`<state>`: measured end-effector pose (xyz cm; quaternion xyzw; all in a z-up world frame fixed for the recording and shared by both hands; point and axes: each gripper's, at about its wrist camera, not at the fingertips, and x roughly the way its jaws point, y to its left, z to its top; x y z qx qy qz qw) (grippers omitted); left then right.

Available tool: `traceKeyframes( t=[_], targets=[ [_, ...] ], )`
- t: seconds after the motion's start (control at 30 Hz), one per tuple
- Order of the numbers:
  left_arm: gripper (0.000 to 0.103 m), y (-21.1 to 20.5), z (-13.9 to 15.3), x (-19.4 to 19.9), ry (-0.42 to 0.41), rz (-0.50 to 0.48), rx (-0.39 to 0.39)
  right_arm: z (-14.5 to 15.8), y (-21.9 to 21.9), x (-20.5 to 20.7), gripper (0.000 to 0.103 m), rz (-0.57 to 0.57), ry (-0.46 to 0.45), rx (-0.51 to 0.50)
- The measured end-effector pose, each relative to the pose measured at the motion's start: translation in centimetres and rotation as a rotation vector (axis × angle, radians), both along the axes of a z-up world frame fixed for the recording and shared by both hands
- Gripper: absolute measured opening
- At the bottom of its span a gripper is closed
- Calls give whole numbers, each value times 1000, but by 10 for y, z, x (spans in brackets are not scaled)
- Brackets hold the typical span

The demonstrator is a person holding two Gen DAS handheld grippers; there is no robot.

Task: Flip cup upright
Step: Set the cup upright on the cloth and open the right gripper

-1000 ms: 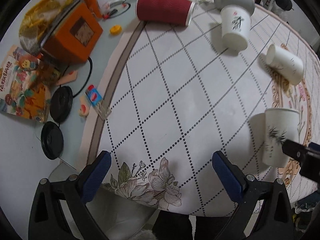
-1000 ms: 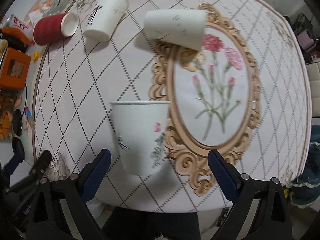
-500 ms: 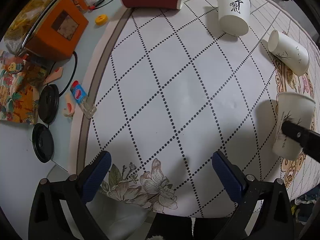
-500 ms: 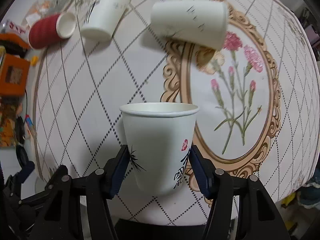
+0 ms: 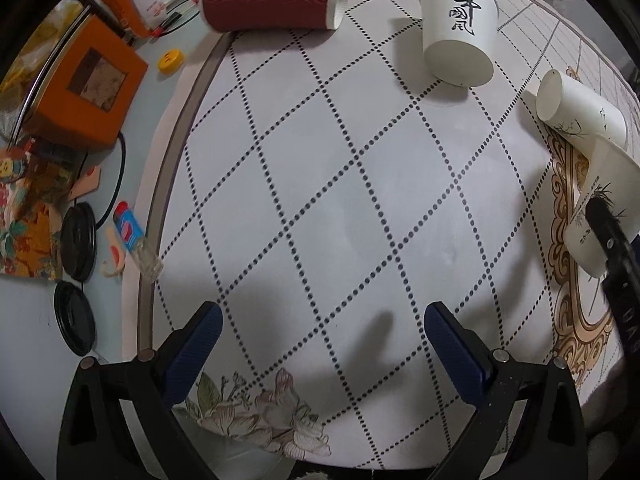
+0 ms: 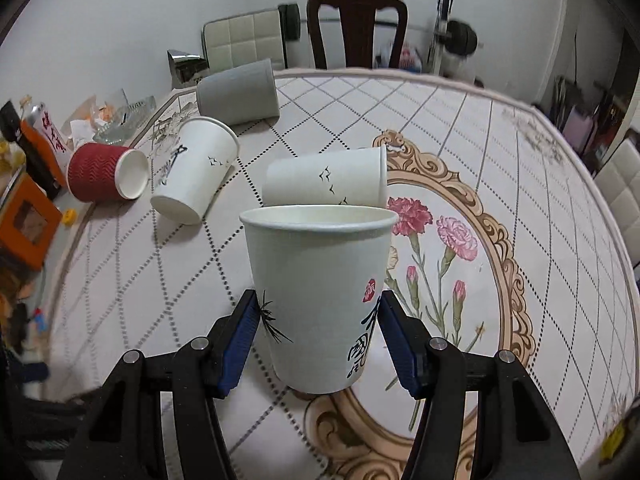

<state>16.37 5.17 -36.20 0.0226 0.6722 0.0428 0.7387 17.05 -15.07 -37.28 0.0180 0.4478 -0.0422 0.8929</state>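
My right gripper (image 6: 316, 336) is shut on a white paper cup (image 6: 320, 292) with black ink drawings and a red seal. The cup is upright, mouth up, held over the table. The same cup (image 5: 604, 208) shows at the right edge of the left wrist view, with the right gripper's black finger across it. My left gripper (image 5: 320, 344) is open and empty above the patterned tablecloth (image 5: 320, 200). Other cups lie on their sides: a white one (image 6: 328, 178) just behind the held cup, a white one with calligraphy (image 6: 192, 172), a red ribbed one (image 6: 106, 172) and a grey one (image 6: 238, 94).
Left of the tablecloth lie an orange box (image 5: 82, 92), two black lids (image 5: 78, 240), a yellow cap (image 5: 170, 60) and colourful paper. A dark wooden chair (image 6: 358, 26) and a padded bench stand beyond the table's far edge.
My right gripper closed on the upright white cup, lifted it, and its view tilted up toward the room. My left gripper moved forward over the table, still open.
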Motion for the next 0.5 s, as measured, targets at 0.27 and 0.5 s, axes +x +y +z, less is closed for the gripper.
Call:
traceKeyframes(
  t=[0.27,0.5],
  targets=[
    [103,-9,-4,-2,-6,-31,5,-3,3,-15,63,14,-32,-14],
    [103,-4,3,-13,-29,-46,2,-5,2,-28,74,6,25,-10]
  ],
)
